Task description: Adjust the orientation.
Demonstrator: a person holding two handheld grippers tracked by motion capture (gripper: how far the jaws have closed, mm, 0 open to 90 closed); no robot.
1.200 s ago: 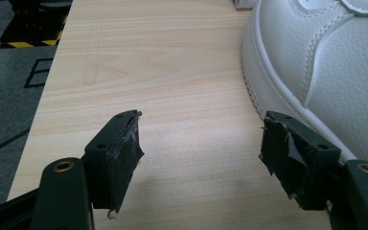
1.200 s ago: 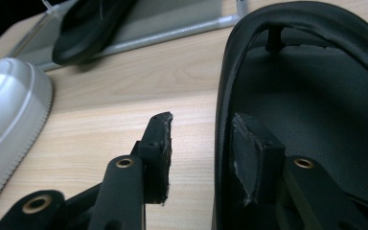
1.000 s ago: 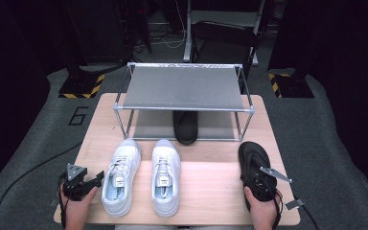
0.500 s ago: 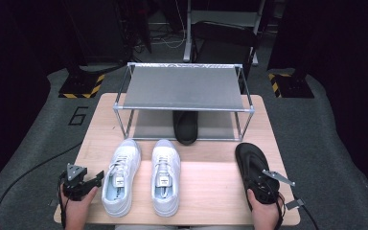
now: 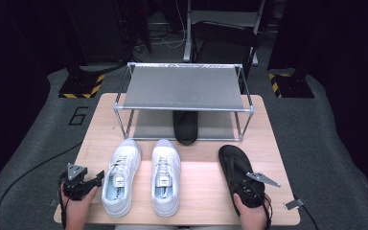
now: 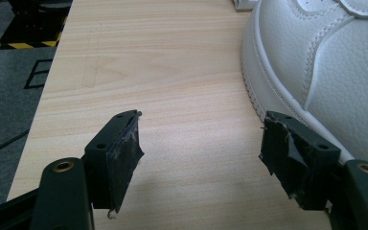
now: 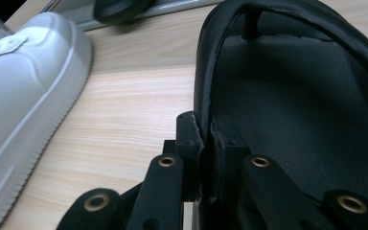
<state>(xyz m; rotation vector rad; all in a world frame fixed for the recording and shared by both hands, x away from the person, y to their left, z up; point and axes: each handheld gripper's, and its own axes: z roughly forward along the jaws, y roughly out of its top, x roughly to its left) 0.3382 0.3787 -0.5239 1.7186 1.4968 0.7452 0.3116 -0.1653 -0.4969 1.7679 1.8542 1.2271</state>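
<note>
Two white sneakers point(image 5: 120, 175) point(image 5: 166, 175) lie side by side on the wooden table point(image 5: 201, 191), toes away from me. A black shoe point(image 5: 237, 170) lies at the right front, and my right gripper point(image 5: 247, 188) is shut on its heel rim point(image 7: 206, 120), one jaw inside the shoe and one outside. A second black shoe point(image 5: 186, 125) sits under the metal rack point(image 5: 184, 88), toe sticking out. My left gripper point(image 5: 97, 178) hovers open at the table's left front, just left of the left sneaker point(image 6: 326, 62), with bare wood between its pads point(image 6: 124, 148).
The rack's grey shelf spans the back half of the table on thin metal legs point(image 5: 122, 122). Black cables trail from both grippers off the front edge. Dark floor with a painted 6 point(image 5: 79, 115) and yellow-black striped bases point(image 5: 79, 86) surrounds the table.
The black shoe in my right gripper has slid left and slightly toward me across the table. My left gripper has stayed in place.
</note>
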